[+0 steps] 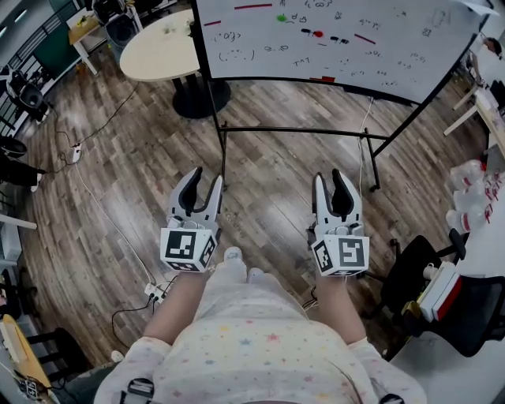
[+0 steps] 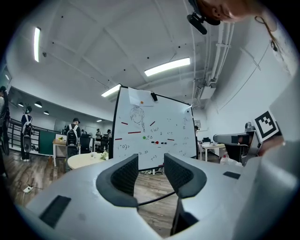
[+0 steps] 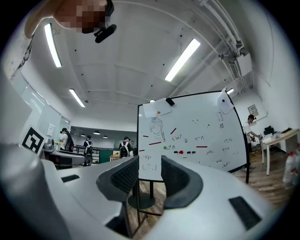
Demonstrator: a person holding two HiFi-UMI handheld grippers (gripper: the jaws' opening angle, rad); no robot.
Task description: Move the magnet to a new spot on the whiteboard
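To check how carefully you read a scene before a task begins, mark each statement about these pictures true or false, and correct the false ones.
1. The left gripper and the right gripper both have their fingers apart, with nothing between them. True.
2. The left gripper is touching the whiteboard. False: it is held well short of the board, over the wooden floor.
3. A green magnet and a red magnet sit on the whiteboard. True.
4. In the head view, the round table stands to the right of the whiteboard. False: it stands at the board's left.
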